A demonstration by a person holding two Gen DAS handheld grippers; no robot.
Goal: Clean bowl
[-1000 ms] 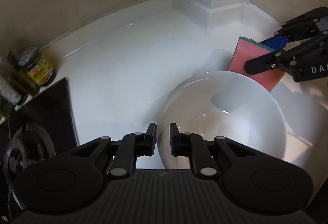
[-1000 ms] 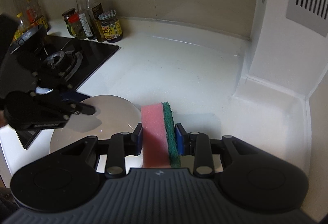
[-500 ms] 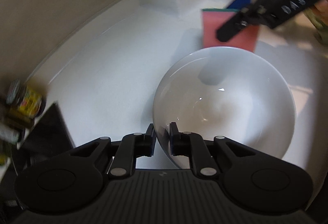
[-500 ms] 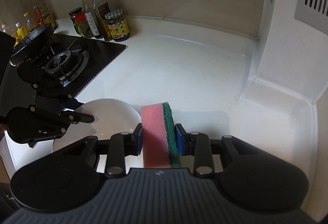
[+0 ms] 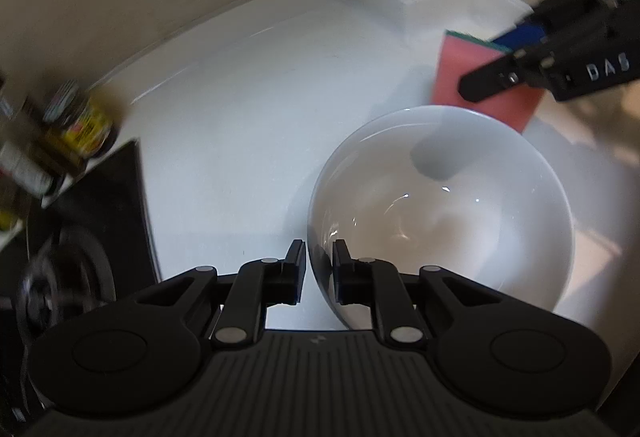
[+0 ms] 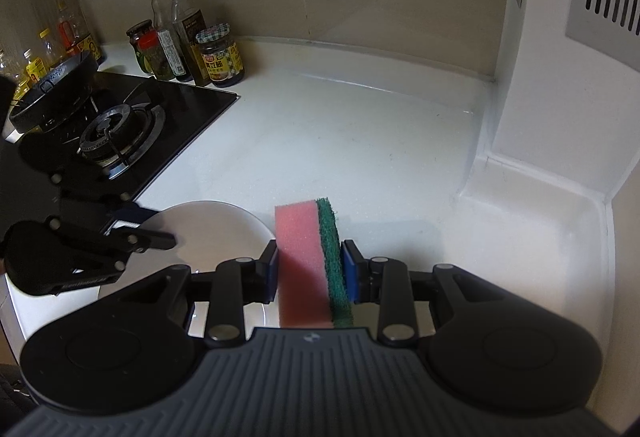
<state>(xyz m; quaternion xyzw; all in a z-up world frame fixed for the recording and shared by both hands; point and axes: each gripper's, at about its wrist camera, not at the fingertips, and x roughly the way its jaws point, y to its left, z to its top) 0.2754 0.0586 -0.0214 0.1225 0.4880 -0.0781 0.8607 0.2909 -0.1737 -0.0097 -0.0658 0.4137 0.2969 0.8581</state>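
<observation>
A white bowl (image 5: 440, 213) fills the lower right of the left wrist view, held off the white counter. My left gripper (image 5: 319, 257) is shut on its near rim, one finger inside and one outside. In the right wrist view the same bowl (image 6: 216, 225) shows at lower left, with the left gripper (image 6: 160, 235) clamped on its edge. My right gripper (image 6: 310, 265) is shut on a pink sponge with a green scrub side (image 6: 310, 257). That sponge (image 5: 472, 77) hangs just beyond the bowl's far rim, apart from it.
A black gas hob (image 6: 120, 129) with a pan (image 6: 52, 85) lies to the left. Sauce bottles and jars (image 6: 188, 49) stand at the back wall behind it. A white boxed-in corner (image 6: 560, 117) with a vent grille rises on the right. White counter (image 6: 340, 141) stretches between.
The left gripper swung with the bowl, first away from the hob and then back, so the jars and burner show again. The sponge stays just beyond the bowl's far rim.
</observation>
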